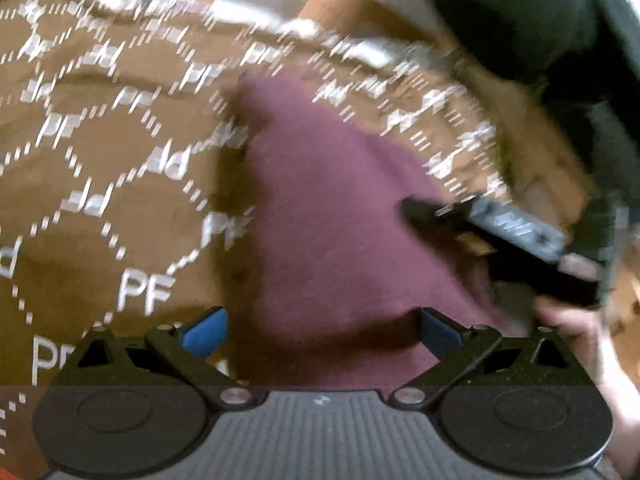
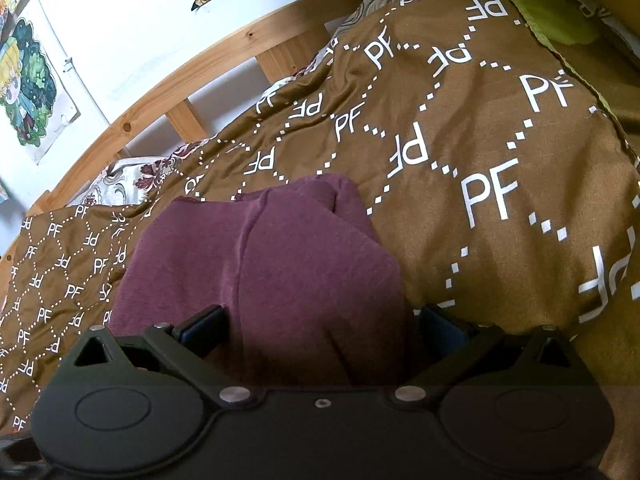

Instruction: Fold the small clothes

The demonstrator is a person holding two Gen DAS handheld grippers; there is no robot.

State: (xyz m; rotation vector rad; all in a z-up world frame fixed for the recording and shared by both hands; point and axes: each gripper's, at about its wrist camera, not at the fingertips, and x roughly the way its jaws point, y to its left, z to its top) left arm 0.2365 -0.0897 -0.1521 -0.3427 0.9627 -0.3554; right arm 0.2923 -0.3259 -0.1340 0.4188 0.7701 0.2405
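A maroon garment (image 1: 320,216) lies on a brown bedcover printed with white "PF" letters (image 1: 100,152). The left wrist view is blurred by motion. My left gripper (image 1: 322,330) is open, its blue pads (image 1: 206,330) wide apart just above the near part of the garment. My right gripper shows at the right of that view (image 1: 424,210), low over the garment. In the right wrist view the garment (image 2: 280,256) lies partly folded with a rumpled far end, and my right gripper (image 2: 320,328) is open with the cloth between its spread fingers (image 2: 202,326).
The brown bedcover (image 2: 480,140) covers the bed. A wooden bed rail (image 2: 200,64) runs along the white wall, with cartoon posters (image 2: 28,84). A floral sheet (image 2: 128,176) shows at the cover's edge. A green cloth (image 2: 544,12) lies far right. The person's dark clothing (image 1: 540,20) fills the upper right.
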